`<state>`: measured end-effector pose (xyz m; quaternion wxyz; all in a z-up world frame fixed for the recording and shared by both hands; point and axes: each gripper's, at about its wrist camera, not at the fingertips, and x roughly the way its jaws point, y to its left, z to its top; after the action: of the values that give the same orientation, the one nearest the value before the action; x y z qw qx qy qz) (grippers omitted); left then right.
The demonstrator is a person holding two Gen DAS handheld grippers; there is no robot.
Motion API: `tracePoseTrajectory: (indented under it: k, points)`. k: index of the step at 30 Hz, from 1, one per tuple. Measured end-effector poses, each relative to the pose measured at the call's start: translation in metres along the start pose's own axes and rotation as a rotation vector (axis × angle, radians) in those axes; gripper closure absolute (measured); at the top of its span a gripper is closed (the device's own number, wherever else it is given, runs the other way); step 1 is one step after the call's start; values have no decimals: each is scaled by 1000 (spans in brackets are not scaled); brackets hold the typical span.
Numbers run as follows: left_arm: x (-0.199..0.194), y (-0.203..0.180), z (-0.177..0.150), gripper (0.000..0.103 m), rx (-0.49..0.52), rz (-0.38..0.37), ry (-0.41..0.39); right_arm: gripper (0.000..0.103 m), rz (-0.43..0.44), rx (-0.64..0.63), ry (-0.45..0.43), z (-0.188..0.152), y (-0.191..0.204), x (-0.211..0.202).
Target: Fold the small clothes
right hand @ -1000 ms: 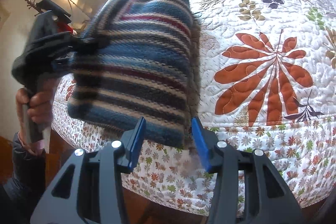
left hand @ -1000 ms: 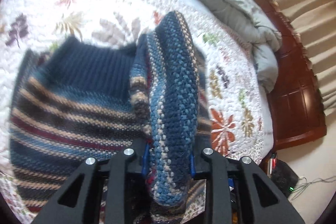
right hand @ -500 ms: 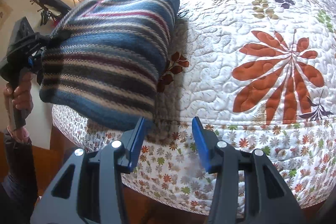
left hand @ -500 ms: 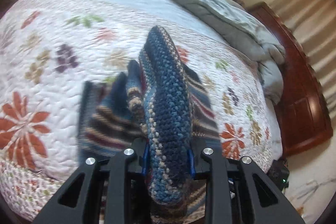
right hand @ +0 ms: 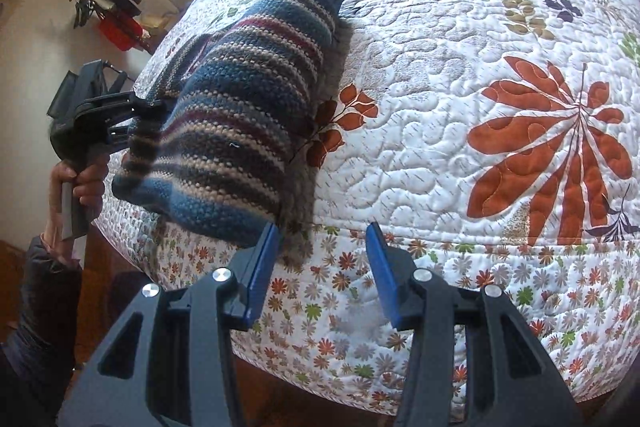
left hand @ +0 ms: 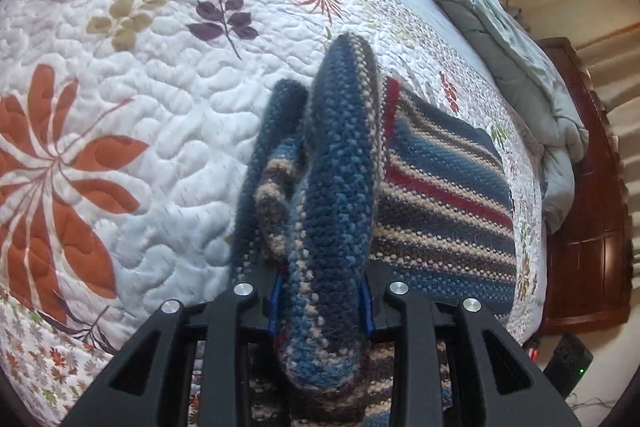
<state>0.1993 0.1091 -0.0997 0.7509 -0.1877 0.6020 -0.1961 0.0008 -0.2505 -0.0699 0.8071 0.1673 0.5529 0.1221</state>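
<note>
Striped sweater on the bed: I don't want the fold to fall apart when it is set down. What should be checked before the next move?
1. Left tool has the striped sweater between its pads: ok, though its jaws are opening.
2. Right tool free to help: ok, open with nothing between its pads.
3. Sweater folded into a compact bundle: ok, layers stacked in the right wrist view.
4. Quilt bare beside the sweater: ok.
5. Sweater fully resting on the quilt: cannot tell; its near corner overhangs the bed edge.
6. Sleeves tucked in: cannot tell; a loose roll sits beside the gripped fold.
</note>
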Motion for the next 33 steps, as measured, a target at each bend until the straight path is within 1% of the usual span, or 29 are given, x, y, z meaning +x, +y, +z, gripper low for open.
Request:
tracePoseTrajectory:
  k: [2,3,5,6,8,10,11,13,15,18,21,23,25,27,29,33]
  points:
    - [-3,-4,-1,69,20,5,6,57,0,-3,5,2,2,2]
    - [-8,-6,-1,64,26,8,6,56,1,-8,6,3,5,2]
    - [-23,-9,-4,58,32,29,-13,54,1,-22,3,4,12,2]
    - [-30,-13,-7,54,46,40,-25,51,1,-28,2,5,15,1]
    - [-46,-17,-16,54,89,85,-45,49,4,-42,0,6,21,-1]
    - [-59,-25,-32,51,157,144,-41,49,5,-50,2,9,25,-2]
    - [-65,-28,-41,51,188,159,-38,48,6,-49,7,10,26,-3]
    - [-71,-34,-61,50,239,179,-23,46,5,-24,30,14,28,-2]
    - [-68,-38,-72,50,266,196,-6,45,31,1,38,19,29,0]
    - [-56,-37,-83,50,278,199,25,43,45,31,59,24,33,5]
    - [-45,-34,-87,52,271,206,39,42,23,51,77,27,34,12]
    - [-42,-35,-89,57,284,211,32,41,16,62,84,27,32,15]
    - [-39,-34,-89,78,293,223,32,40,20,71,92,27,31,17]
    - [-38,-28,-87,86,273,220,44,40,37,79,101,29,31,21]
    - [-38,-22,-85,87,256,232,45,40,56,85,112,29,34,24]
    - [-40,-14,-85,88,250,209,46,40,74,60,132,29,44,34]
